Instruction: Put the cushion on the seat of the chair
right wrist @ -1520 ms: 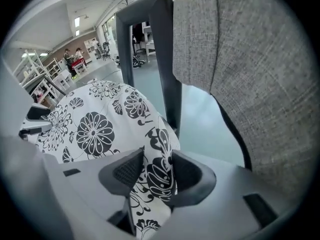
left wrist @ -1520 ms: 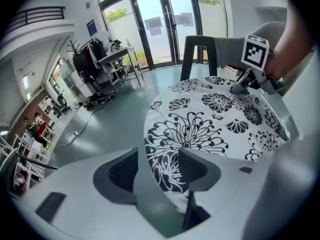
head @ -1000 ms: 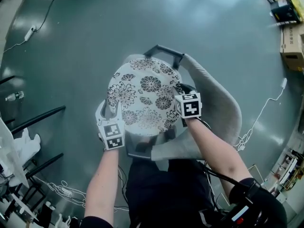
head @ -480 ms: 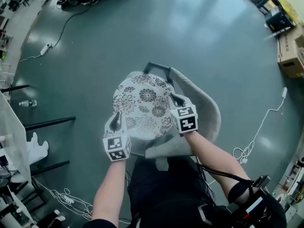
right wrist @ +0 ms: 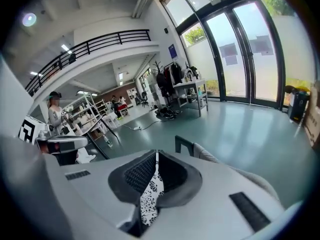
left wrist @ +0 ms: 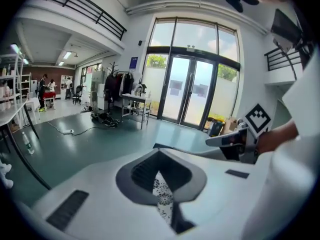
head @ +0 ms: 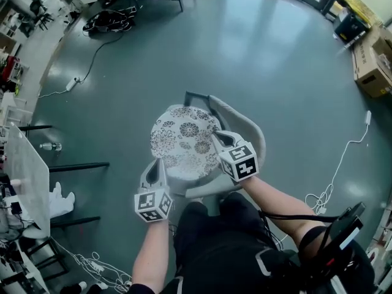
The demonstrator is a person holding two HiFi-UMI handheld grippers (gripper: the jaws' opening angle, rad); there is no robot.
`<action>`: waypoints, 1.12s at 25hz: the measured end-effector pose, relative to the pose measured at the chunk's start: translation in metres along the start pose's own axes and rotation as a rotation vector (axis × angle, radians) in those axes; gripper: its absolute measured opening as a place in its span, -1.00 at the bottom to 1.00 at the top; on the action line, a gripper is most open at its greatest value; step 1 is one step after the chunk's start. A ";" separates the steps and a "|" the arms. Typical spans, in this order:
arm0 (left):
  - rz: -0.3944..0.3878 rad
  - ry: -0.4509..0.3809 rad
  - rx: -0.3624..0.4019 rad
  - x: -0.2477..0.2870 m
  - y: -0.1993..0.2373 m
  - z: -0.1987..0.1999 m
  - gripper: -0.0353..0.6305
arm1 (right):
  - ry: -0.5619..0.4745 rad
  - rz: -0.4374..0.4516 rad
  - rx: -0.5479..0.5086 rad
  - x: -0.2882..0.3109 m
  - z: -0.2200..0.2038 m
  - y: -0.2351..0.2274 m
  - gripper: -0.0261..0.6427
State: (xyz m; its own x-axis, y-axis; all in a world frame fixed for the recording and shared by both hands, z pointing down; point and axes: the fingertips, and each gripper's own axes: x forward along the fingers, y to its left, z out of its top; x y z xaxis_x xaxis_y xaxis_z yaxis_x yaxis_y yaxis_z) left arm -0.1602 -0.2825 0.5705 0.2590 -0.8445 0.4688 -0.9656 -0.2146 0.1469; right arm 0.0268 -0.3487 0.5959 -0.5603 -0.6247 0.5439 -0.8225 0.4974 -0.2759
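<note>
The round cushion [head: 184, 141], white with a dark flower print, lies flat on the seat of the grey chair [head: 248, 130]. My left gripper [head: 155, 164] hangs above the cushion's near left edge, shut with nothing held. My right gripper [head: 217, 136] hangs above its right edge; its jaws are closing and nearly meet, with nothing between them. In the left gripper view a strip of the cushion [left wrist: 164, 196] shows below through the slit behind the gripper's tips [left wrist: 159, 153]. The right gripper view shows the same print [right wrist: 150, 196] under its tips [right wrist: 156, 154], and the chair's back [right wrist: 220, 161] beyond.
Cardboard boxes [head: 370, 60] stand at the far right. A white cable [head: 334, 170] trails on the floor right of the chair; another cable with a plug strip [head: 73, 81] lies far left. A white table [head: 24, 176] and a bottle [head: 49, 146] are at the left.
Both grippers have risen off the cushion's edges and their jaws have closed from wide open. The cushion stays on the seat. The head camera has pulled up and back.
</note>
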 end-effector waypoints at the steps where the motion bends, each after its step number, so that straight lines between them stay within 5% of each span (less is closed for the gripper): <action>1: -0.004 -0.017 -0.012 -0.009 -0.005 0.006 -0.87 | -0.014 0.001 -0.013 -0.010 0.005 0.003 -0.85; 5: -0.011 -0.075 -0.025 -0.050 -0.022 0.030 -0.87 | -0.068 0.023 -0.066 -0.051 0.022 0.021 -0.85; 10: -0.020 -0.132 0.023 -0.092 -0.044 0.072 -0.87 | -0.119 0.070 -0.056 -0.088 0.052 0.037 -0.85; 15: -0.009 -0.157 0.078 -0.126 -0.045 0.090 -0.87 | -0.204 0.065 -0.155 -0.119 0.081 0.055 -0.85; 28: -0.066 -0.242 0.086 -0.186 -0.025 0.123 -0.87 | -0.327 0.001 -0.094 -0.169 0.122 0.111 -0.89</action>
State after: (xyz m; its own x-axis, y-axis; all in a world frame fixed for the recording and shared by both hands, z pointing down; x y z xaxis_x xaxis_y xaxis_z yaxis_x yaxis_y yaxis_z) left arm -0.1872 -0.1807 0.3723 0.3187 -0.9177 0.2373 -0.9478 -0.3055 0.0915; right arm 0.0179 -0.2615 0.3767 -0.5754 -0.7768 0.2561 -0.8178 0.5419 -0.1937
